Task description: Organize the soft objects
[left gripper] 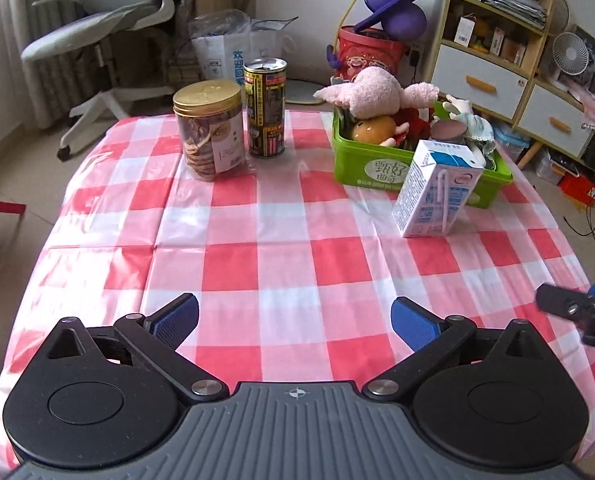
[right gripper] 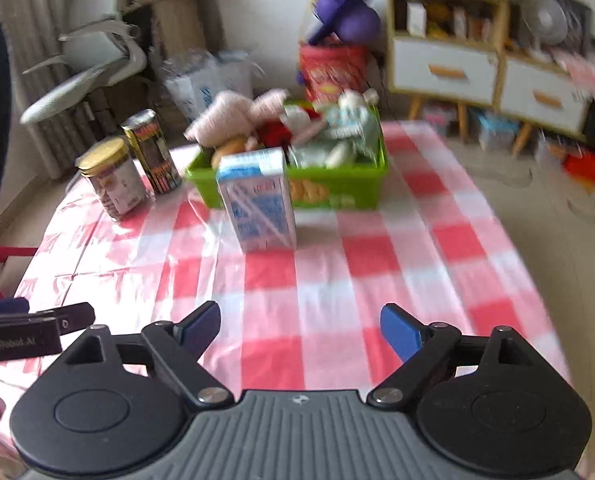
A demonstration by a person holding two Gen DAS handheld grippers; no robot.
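The right wrist view is smeared throughout, so the print on the milk carton [right gripper: 257, 200] and on the green basket [right gripper: 337, 192] cannot be read there. The soft toys [right gripper: 281, 128] heaped in that basket melt into one pale mass, and their kinds cannot be told apart. At 9 o'clock the left gripper [right gripper: 37, 328] is cut by the picture's edge, its fingertips out of sight.

In the left wrist view the right gripper [left gripper: 577, 312] shows only as a black piece clipped at 3 o'clock. The carton hides part of the basket's front label, and the pink plush [left gripper: 373, 92] covers the toys beneath it. The bench [left gripper: 297, 240] runs under both gripper bodies at 6 o'clock.
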